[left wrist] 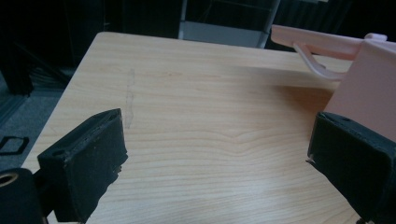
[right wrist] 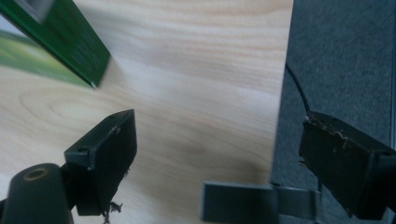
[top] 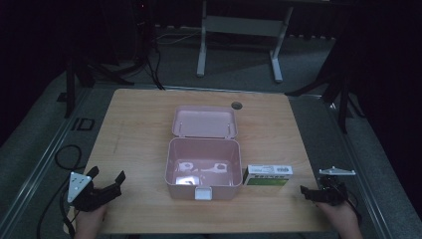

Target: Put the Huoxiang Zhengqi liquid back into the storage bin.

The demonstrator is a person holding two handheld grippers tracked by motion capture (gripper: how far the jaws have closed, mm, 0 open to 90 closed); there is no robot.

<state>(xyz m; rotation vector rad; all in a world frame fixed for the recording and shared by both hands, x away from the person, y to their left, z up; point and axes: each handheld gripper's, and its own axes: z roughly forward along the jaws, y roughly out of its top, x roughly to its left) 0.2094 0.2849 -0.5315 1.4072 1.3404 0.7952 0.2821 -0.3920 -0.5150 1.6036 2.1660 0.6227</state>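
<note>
The pink box [top: 203,168] sits in the middle of the wooden table [top: 134,129], with its lid [top: 204,121] flipped open toward the far side. Some small white things lie on its bottom, but I cannot tell what they are. A green and white carton [top: 267,175] lies just beside the box, on its right. My left claw [top: 106,184] is at the near left corner, spread wide with nothing in it. The box wall [left wrist: 369,88] is close to one of its jaws. My right claw [top: 318,194] is at the near right edge, also spread wide and empty, near the carton [right wrist: 51,42].
</note>
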